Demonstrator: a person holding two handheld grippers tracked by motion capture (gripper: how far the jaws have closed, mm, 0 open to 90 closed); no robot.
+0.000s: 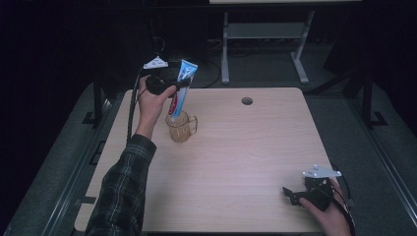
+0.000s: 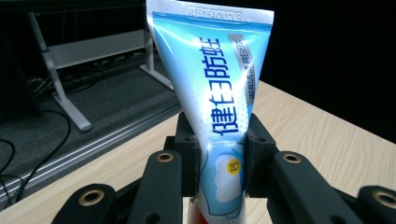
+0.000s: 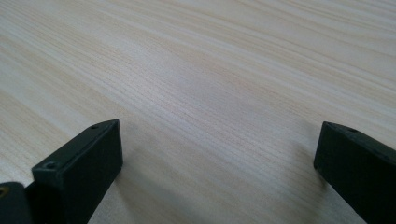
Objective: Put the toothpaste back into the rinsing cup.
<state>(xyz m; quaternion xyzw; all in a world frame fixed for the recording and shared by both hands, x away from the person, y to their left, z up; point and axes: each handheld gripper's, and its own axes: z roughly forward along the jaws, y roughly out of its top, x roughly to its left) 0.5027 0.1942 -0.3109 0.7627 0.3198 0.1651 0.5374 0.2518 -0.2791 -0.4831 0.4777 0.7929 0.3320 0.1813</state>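
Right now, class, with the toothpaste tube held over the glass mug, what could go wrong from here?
1. The left tongs pinch the soft toothpaste tube at mid-body; it could slip or squeeze.
2. The tube's lower end sits in the glass mug, which nothing steadies; a sideways push might tip it.
3. The right tongs hang open far from the mug, too distant to catch it.

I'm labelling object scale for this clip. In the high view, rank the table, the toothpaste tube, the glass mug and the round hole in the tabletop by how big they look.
Largest to smallest:
1. table
2. toothpaste tube, though raised nearer the camera
3. glass mug, fairly close to the tube
4. round hole
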